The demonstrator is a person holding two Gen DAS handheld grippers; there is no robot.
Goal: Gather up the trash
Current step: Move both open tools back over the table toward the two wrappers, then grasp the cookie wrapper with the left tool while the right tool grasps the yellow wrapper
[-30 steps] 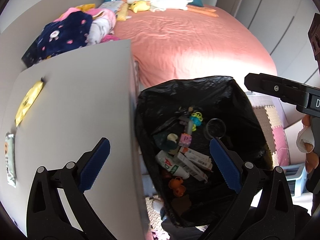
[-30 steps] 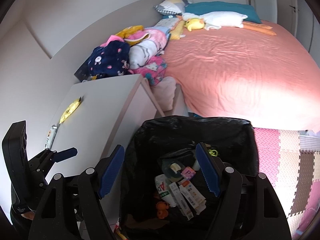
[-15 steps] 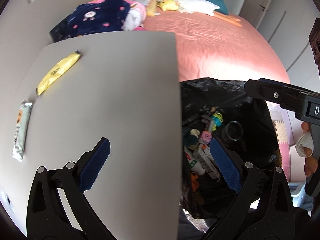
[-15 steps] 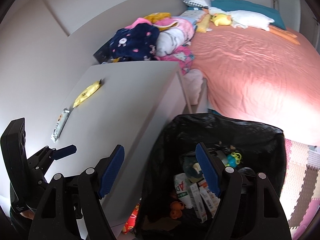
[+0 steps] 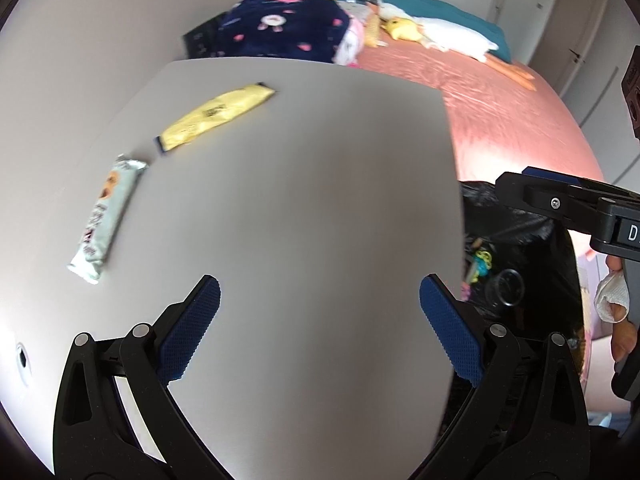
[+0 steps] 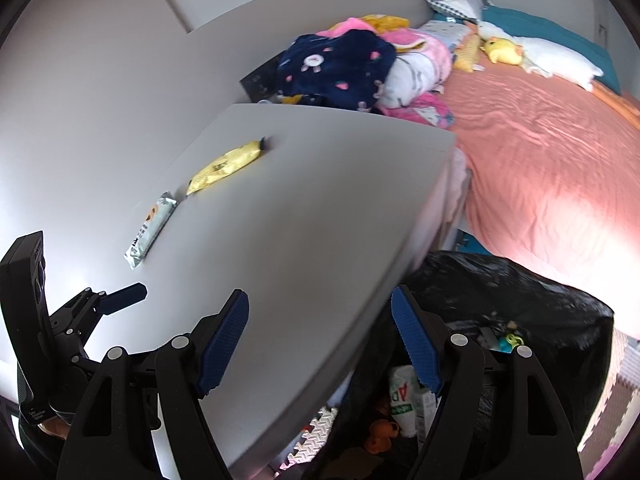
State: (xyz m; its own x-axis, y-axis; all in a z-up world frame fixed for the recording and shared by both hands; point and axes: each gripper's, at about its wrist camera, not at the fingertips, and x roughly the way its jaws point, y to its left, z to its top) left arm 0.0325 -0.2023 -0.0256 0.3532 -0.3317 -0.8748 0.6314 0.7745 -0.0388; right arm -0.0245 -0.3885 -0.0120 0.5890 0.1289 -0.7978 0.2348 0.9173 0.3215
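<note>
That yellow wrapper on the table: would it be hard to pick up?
The yellow wrapper lies flat on the table, so probably light and floppy. Its surface looks glossy, perhaps slippery. It would likely crumple rather than break.

2 wrist fisheyes, angled down, sharing table (image 5: 300, 208)

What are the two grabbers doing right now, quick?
Left gripper: jaws open, empty, above the white table.
Right gripper: jaws open, empty, over the table edge beside the black trash bag.

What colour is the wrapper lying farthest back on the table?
Yellow wrapper, clearest in the left wrist view.
</note>
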